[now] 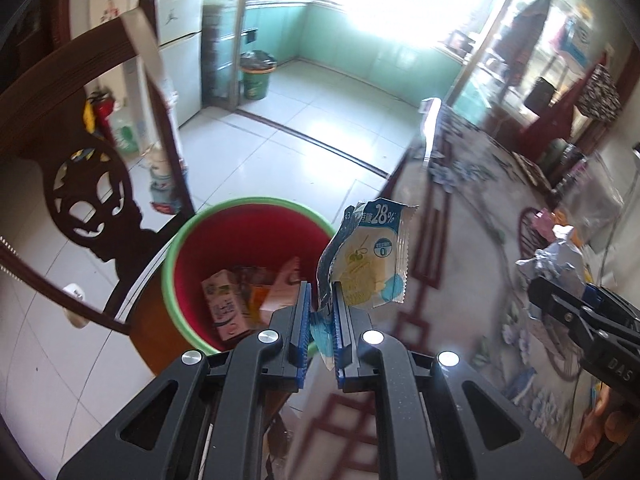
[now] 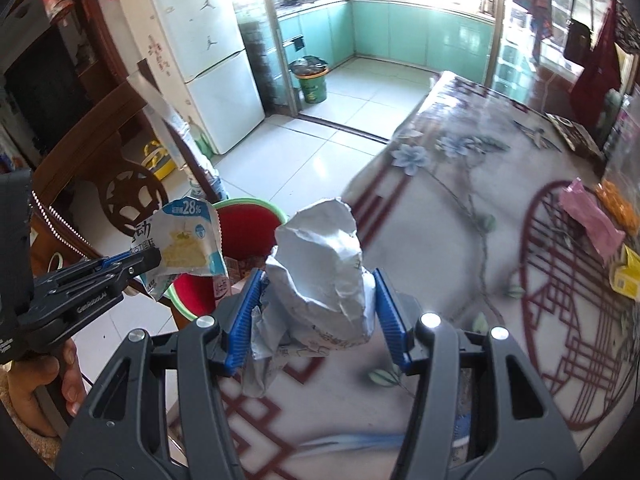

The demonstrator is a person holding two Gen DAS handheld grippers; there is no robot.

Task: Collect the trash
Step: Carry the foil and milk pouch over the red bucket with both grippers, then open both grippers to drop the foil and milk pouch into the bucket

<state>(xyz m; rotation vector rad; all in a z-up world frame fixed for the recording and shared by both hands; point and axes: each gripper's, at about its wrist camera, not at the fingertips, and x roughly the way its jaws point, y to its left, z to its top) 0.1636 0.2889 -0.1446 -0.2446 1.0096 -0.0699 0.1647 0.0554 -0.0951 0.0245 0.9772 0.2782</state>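
Wrapper [image 1: 370, 258] pinched tight in the left tongs [image 1: 322, 300] beside the red bin [image 1: 248, 236]; right tongs [image 2: 316, 284] clamp crumpled paper [image 2: 320, 272] over the tabletop [image 2: 440, 208].

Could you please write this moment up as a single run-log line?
left tongs: shut on snack wrapper | right tongs: shut on crumpled paper | red bin: below left tongs, holds cartons | pink wrapper: on table

Two grippers, left [image 1: 322, 292] and right [image 2: 318, 280], each clamp one wrapper; one red bin [image 1: 248, 240] ahead of the left; two packets beyond the right.
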